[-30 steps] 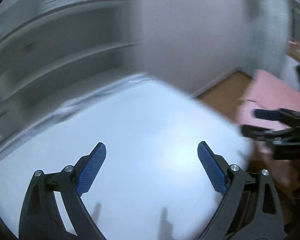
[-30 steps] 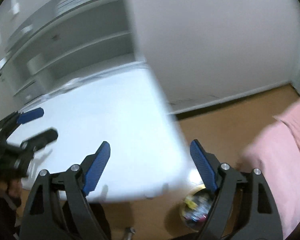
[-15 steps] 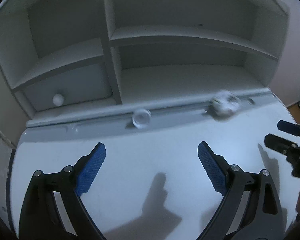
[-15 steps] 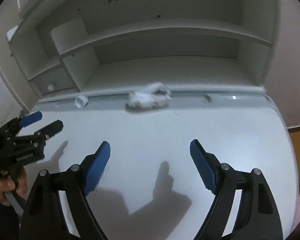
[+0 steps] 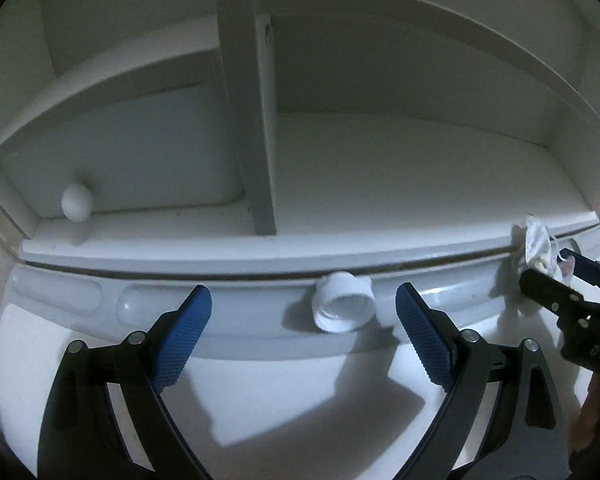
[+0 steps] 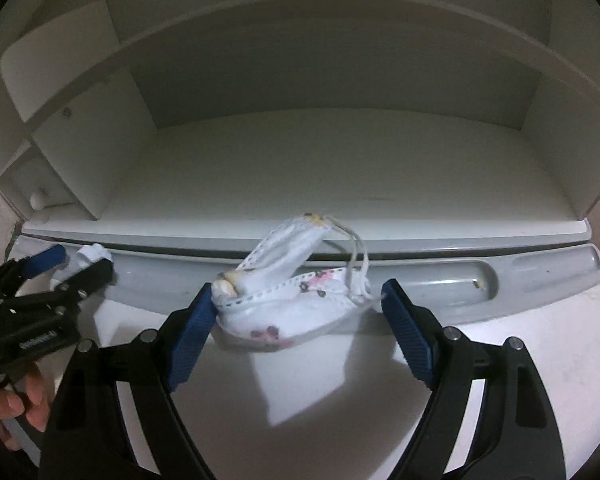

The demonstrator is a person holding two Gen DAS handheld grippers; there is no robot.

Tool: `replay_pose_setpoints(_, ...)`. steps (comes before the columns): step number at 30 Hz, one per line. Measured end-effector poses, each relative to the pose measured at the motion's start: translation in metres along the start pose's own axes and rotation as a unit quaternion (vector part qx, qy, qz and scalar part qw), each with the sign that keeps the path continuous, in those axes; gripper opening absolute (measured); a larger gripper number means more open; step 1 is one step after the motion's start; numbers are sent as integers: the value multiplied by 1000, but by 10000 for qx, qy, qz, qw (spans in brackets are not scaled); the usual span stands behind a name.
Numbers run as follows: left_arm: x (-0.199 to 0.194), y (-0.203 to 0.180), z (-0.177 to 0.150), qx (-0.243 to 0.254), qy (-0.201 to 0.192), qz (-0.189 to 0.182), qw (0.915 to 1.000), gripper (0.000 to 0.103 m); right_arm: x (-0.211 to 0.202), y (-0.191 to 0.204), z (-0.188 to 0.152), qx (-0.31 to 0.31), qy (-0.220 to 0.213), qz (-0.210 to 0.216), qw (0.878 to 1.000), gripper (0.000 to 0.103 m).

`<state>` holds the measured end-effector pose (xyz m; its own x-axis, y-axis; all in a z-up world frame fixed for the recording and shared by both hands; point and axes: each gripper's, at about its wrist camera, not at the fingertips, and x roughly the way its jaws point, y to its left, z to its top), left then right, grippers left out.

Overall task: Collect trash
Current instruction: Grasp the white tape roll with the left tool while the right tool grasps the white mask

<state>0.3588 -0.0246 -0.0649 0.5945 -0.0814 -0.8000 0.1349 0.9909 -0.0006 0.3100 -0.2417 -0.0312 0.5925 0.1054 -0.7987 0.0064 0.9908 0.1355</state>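
Observation:
A white bottle cap [image 5: 342,306] lies on its side in the grey groove [image 5: 236,316] at the back of the white desk. My left gripper [image 5: 304,312] is open around it, the cap nearer the right pad [image 5: 424,340]. In the right wrist view a crumpled white face mask [image 6: 288,300] with a flower print and ear loops rests across the same groove. My right gripper [image 6: 298,300] is open around the mask; its left pad [image 6: 192,332] is at the mask's end, the right pad stands apart. Each view shows the other gripper: left gripper [image 6: 80,264], right gripper [image 5: 552,270].
White hutch shelves [image 6: 340,168] rise right behind the groove, with an upright divider [image 5: 256,120] and a drawer with a round knob [image 5: 76,200]. A tiny scrap [image 6: 478,284] lies in the groove at the right. A person's hand [image 6: 16,412] holds the left gripper.
Both views swung from the wall and floor onto the desk, then moved in close to the back groove. The cap and the mask now sit between the open jaws.

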Motion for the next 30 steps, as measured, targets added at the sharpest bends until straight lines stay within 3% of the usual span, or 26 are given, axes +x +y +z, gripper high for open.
replay_pose_setpoints(1, 1, -1, 1, 52, 20, 4, 10000, 89, 1, 1, 0, -1, 4, 1, 10000, 80)
replay_pose_setpoints(4, 6, -7, 5, 89, 70, 44, 9999, 73, 1, -1, -2, -7, 19, 37, 10000, 73)
replay_pose_setpoints(5, 3, -9, 5, 133, 11, 111, 9998, 63, -1, -2, -3, 3, 7, 83, 10000, 64)
replay_pose_setpoints(6, 0, -11, 4, 206, -53, 156, 9997, 43, -1, -2, -3, -7, 2, 113, 9999, 52)
replay_pose_setpoints(7, -2, -15, 3, 313, -104, 161, 9993, 31, -3, -2, -3, -53, -25, 47, 10000, 44)
replay_pose_setpoints(8, -4, -17, 2, 410, -108, 153, 9990, 29, -5, -1, -2, -85, -49, 16, 10000, 38)
replay_pose_setpoints(12, -13, -20, 3, 370, -251, 255, 9987, 29, -18, -4, -5, -46, -190, 49, 9998, 33)
replay_pose_setpoints(19, -53, -31, -5, 485, -444, 176, 9977, 29, -72, -10, -25, -144, -410, 193, 9989, 32)
replay_pose_setpoints(24, -105, -42, -41, 604, -681, 103, 9958, 29, -124, -29, -60, -230, -590, 136, 9979, 32)
replay_pose_setpoints(30, -163, -106, -90, 1021, -932, -346, 9898, 29, -204, -91, -123, 129, -877, -171, 9959, 32)
